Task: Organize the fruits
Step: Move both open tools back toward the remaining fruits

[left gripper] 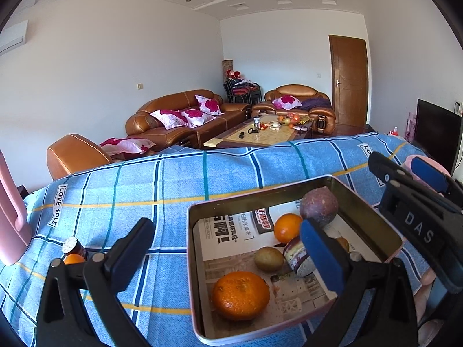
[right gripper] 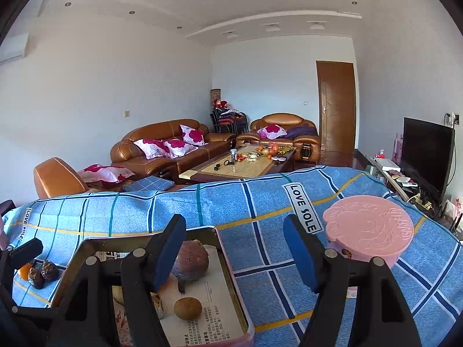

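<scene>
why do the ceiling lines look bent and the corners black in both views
Left wrist view: fisheye bowing curves the blue plaid tablecloth, with dark corner vignetting; daylight is even and the rectangular metal tin is sharp. Right wrist view: same bowing and corners; the round pink lid is crisp.

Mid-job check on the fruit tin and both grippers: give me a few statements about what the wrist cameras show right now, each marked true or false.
1. The metal tin holds a large orange near its front corner. True.
2. The tin is lined with printed paper. True.
3. The left gripper is clamped on the large orange. False: its jaws stand wide open with nothing between the pads.
4. The purple-brown round fruit lies on the tablecloth outside the tin. False: it is in the tin, at the far side.
5. The pink round lid covers the tin. False: it sits apart, to the tin's right in the right wrist view.
6. The right gripper holds nothing. True.
</scene>
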`<state>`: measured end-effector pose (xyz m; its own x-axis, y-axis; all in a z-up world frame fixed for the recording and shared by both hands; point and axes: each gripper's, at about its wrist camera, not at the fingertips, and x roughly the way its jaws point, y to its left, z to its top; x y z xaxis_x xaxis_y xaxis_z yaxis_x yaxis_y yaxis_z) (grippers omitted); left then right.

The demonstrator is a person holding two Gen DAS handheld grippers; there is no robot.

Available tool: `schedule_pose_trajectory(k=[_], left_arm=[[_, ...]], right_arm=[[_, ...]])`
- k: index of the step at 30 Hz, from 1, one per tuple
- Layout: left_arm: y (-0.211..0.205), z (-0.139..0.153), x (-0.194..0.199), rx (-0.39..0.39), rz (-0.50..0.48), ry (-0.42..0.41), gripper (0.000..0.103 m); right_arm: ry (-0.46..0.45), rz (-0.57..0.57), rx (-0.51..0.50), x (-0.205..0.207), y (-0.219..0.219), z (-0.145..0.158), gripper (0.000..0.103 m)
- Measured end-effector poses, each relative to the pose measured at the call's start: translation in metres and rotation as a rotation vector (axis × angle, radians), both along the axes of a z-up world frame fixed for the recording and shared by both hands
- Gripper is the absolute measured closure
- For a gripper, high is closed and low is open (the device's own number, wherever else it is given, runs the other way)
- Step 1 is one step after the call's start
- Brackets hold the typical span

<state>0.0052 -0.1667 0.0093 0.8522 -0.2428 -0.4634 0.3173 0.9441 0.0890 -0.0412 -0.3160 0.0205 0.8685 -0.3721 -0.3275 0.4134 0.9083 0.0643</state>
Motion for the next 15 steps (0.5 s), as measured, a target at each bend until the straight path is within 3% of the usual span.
schedule_pose_trajectory(k=[15], left_arm=[[0.016,-0.003,-0.021,0.031,0.008,0.0,0.0]], right_arm=[[-0.008,-0.055,-0.027,-0.037,0.022,0.002,0.031]])
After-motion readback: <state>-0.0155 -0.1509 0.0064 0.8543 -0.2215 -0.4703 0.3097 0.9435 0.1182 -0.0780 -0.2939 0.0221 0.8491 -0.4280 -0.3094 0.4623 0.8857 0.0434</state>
